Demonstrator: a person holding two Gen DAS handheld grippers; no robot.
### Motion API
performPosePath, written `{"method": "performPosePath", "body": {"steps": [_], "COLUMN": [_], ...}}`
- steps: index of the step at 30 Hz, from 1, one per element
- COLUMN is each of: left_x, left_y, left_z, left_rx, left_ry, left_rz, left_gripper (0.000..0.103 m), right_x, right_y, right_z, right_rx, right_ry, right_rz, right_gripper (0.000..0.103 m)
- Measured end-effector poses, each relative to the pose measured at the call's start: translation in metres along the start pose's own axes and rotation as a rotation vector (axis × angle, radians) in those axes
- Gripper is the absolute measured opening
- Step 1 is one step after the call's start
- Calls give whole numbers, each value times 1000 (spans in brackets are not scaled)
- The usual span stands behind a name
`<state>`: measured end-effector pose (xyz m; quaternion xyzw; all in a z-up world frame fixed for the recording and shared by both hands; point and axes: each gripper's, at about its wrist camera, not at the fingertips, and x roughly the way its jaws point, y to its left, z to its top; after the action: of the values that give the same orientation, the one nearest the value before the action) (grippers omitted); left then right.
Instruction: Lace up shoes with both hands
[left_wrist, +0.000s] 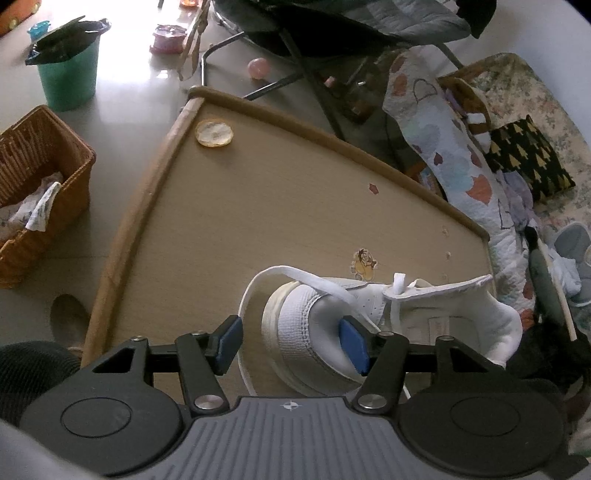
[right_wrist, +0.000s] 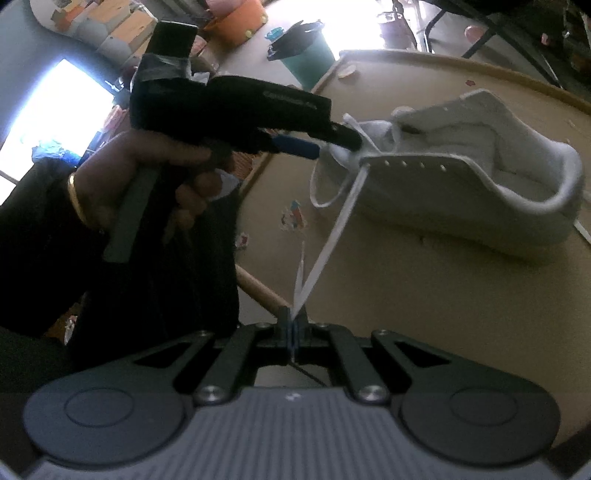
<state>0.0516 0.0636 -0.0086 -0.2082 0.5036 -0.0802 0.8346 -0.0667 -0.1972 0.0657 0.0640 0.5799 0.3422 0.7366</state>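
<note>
Lace (right_wrist: 325, 243) between closed right jaws

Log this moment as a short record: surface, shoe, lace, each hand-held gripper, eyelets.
surface: tan table with a raised rim
shoe: white sneaker on the table, its heel away from the left hand-held gripper
lace: white lace running taut from a front eyelet to the right hand-held gripper
right hand-held gripper: shut on the lace
left hand-held gripper: jaws apart at the sneaker's toe; one blue pad against the toe, the other off to its side
eyelets: a row of holes on the near side shows no lace
</note>
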Motion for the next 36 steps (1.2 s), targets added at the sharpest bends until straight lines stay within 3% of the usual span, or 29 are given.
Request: {"method": "performPosePath", "body": {"steps": [7,12,18,26,30,32,33,36], "left_x": [-6,-32,-45,-19,-11,-7,-5,-2], "left_y": [-4,-19,-38,-36,-43,-46,-47,-48], "left_z": [-4,-6,-27,-50,-61,-67,-70,-77], "left_rx": [-15,-9,-29,-215,-229,-244,-250,-259], "left_ry": [-35,-67,57,129,124,119,118,105], "left_rz": [-3,-2,-71,-186,-220,-247,-255,-270], "left_gripper": [62,60,60,59,52,13,5,1], "right_x": [-14,-11,-12,-11,-13,-14,-15,-15], "right_y": [-5,-3,0,5,8,9,9,9], "right_z": [-14,-12,-8,-7,-6,-6,-6,-6], "right_rx": [16,21,11,-19,-38,-43,-45,-48], "right_ry": [-8,-30,-54,-54,-59,-61,-62,-63], "right_rz": [-11,-9,10,13,14,18,18,15], "right_gripper": [2,2,2,2,2,2,2,2]}}
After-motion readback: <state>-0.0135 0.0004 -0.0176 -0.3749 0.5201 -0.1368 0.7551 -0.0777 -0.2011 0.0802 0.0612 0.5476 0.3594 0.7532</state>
